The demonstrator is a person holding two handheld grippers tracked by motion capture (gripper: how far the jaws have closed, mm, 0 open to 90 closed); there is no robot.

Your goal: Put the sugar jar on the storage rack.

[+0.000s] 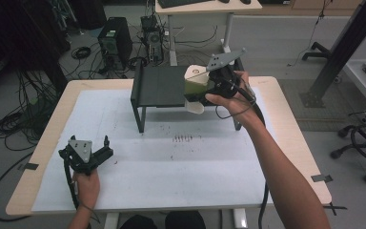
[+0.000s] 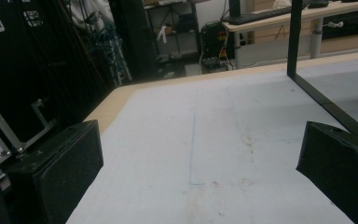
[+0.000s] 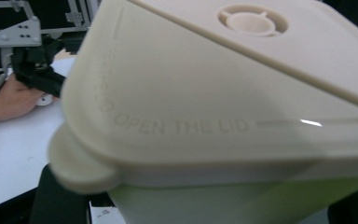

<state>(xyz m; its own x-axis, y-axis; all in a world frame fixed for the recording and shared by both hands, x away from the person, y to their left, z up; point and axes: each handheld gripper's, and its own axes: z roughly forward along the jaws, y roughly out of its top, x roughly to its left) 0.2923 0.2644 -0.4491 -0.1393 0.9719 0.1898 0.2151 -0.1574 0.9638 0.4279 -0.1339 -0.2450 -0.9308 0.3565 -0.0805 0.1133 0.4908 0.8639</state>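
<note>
A container (image 1: pixel 195 81) with a cream lid and a pale green body hangs tilted at the right end of the black shelf (image 1: pixel 159 86), above the table. My right gripper (image 1: pixel 208 89) is shut on it from the right. In the right gripper view the lid (image 3: pixel 223 84), marked "OPEN THE LID", looms close and hides the jaws; the green body (image 3: pixel 242 205) shows below it. My left gripper (image 1: pixel 95 153) rests near the table's front left, open with nothing between its jaws. Its two black fingers (image 2: pixel 70 172) stand wide apart over the white paper (image 2: pixel 205 140).
White paper (image 1: pixel 171 167) covers most of the wooden table (image 1: pixel 286 124), with small dark specks (image 1: pixel 182 139) near the middle. The shelf's black leg (image 2: pixel 294 37) stands ahead of the left gripper. Computers, cables and a desk lie beyond the far edge.
</note>
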